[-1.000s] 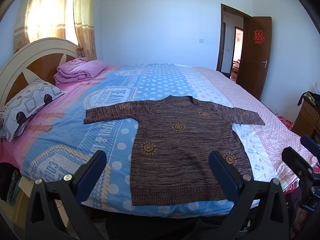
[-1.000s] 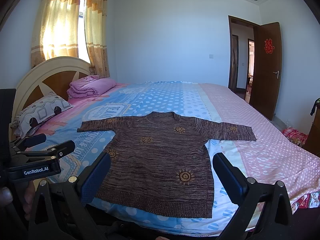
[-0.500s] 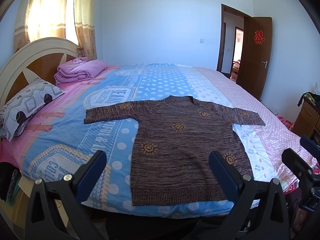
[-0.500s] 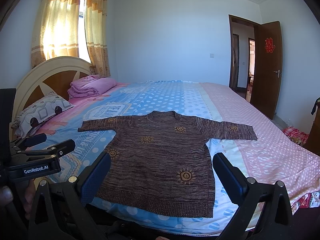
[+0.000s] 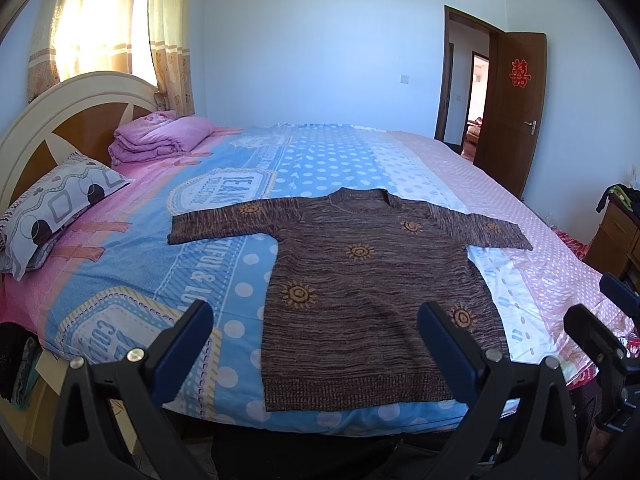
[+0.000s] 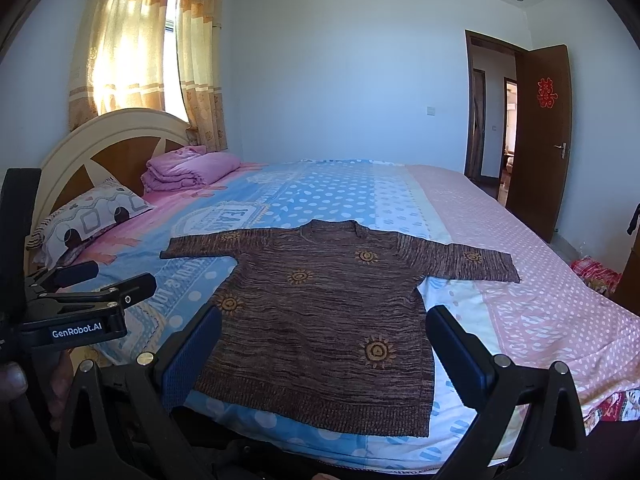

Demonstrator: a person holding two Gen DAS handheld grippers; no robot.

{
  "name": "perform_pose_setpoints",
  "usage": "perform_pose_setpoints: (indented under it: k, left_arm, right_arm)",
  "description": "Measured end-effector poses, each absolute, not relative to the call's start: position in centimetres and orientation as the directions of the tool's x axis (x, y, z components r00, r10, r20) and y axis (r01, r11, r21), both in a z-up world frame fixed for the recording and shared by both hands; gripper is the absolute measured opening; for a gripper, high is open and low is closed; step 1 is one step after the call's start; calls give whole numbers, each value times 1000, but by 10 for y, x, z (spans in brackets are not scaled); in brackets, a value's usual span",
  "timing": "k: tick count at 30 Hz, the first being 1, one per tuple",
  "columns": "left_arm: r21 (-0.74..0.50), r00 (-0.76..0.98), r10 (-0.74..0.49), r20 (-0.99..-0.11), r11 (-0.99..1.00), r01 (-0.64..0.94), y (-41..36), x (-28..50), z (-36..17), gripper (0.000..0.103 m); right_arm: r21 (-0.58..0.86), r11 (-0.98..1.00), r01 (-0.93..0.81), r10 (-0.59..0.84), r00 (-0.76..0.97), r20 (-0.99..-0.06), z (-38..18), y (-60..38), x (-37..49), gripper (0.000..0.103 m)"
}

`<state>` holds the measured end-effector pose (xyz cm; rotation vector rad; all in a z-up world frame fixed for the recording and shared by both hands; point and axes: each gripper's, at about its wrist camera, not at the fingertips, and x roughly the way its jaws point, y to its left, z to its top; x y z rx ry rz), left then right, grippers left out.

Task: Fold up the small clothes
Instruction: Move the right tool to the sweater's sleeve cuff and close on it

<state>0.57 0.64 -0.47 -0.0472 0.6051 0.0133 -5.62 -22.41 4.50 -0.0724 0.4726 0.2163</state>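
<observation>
Brown knitted sweater with orange sun motifs (image 5: 372, 300): flat, sleeves spread, on blue-and-pink patterned bedspread (image 5: 120, 264). Left gripper (image 5: 316, 344), right gripper (image 6: 324, 344): jaws wide apart, empty, short of hem.

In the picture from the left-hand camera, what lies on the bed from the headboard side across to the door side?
Patterned pillow → folded pink blanket → brown sweater, spread flat with both sleeves out → bare pink dotted strip of the bed cover nearest the open door.
</observation>
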Motion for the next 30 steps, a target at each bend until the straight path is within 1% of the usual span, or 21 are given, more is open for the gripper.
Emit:
perform_pose_setpoints:
  k: [4, 10, 19, 26, 30]
  left_arm:
    - [-35, 820, 6, -572, 999, -32, 7, 10, -8, 103]
    - [10, 814, 12, -581, 1000, -8, 2, 24, -14, 103]
    - [27, 801, -9, -598, 999, 31, -4, 57, -25, 103]
    - [88, 778, 31, -627, 996, 31, -15, 94, -44, 103]
    - [138, 776, 81, -625, 990, 7, -20, 122, -54, 103]
  right_arm:
    - [-6, 966, -257, 225, 855, -467, 41, -225, -52, 102]
    - [24, 946, -324, 292, 815, -500, 29, -228, -35, 102]
    - [71, 962, -263, 260, 810, -525, 9, -256, -1, 102]
    - [75, 973, -219, 222, 794, -566, -13, -281, 36, 102]
    - [104, 978, -179, 205, 774, -599, -28, -304, 65, 102]
